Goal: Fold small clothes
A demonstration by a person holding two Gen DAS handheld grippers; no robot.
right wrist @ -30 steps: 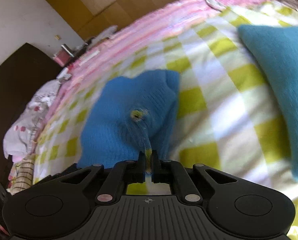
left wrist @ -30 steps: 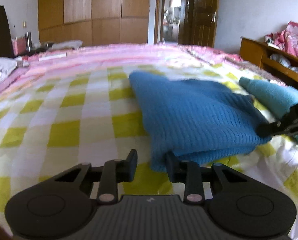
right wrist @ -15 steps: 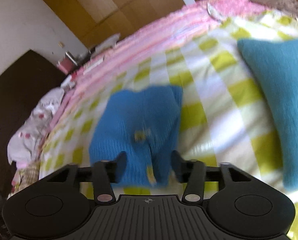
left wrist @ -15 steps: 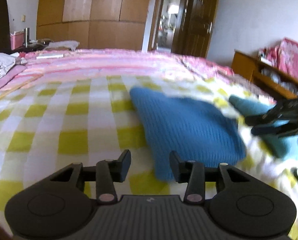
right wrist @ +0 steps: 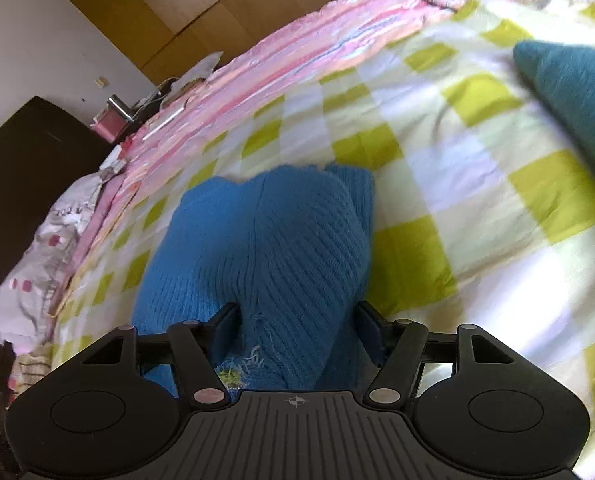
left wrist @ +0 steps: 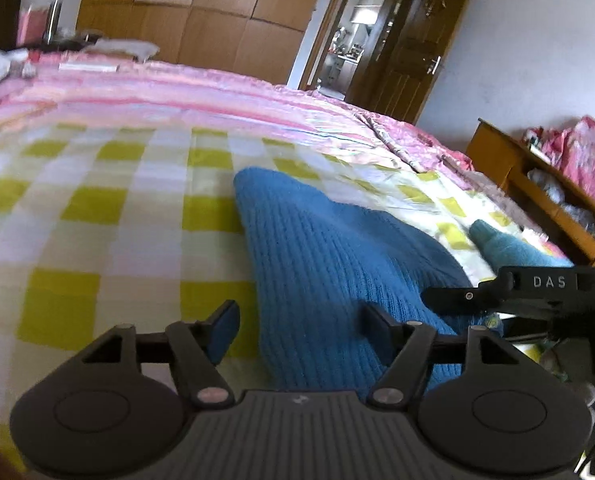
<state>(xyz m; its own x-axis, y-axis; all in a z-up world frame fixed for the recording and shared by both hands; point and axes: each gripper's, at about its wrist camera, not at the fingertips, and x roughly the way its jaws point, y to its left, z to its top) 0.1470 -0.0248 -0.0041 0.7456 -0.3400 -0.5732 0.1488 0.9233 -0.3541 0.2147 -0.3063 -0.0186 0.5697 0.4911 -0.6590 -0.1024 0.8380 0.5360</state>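
The bed [left wrist: 97,216] is taking up most of the room in front of me, its yellow-and-white checked cover running back to a pink striped quilt [left wrist: 185,92], and the blue knitted garment [right wrist: 265,248] is lying on the checks in a loose, bunched fold just ahead of both tools. It is looking soft, limp and light, a ribbed knit that is slumping rather than holding any edge, so I am judging it will sag and stretch if lifted by a single layer; it is not slippery or breakable, though a frayed patch of loose yellowish threads at its near edge could be snagging. Taking hold at a corner or along the thick doubled fold, pinching every layer together, is seeming the safest way. A second, teal knitted piece [right wrist: 577,92] is waiting further along the bed, apart from the blue one. The right gripper [right wrist: 297,328] is opening its fingers wide, the knit lying between them without being pinched. The left gripper [left wrist: 297,320] is opening too, straddling the garment's edge, with nothing clamped. The only writing I am able to read is "DAS", in pale letters on the side of the right gripper where it is showing in the left view.
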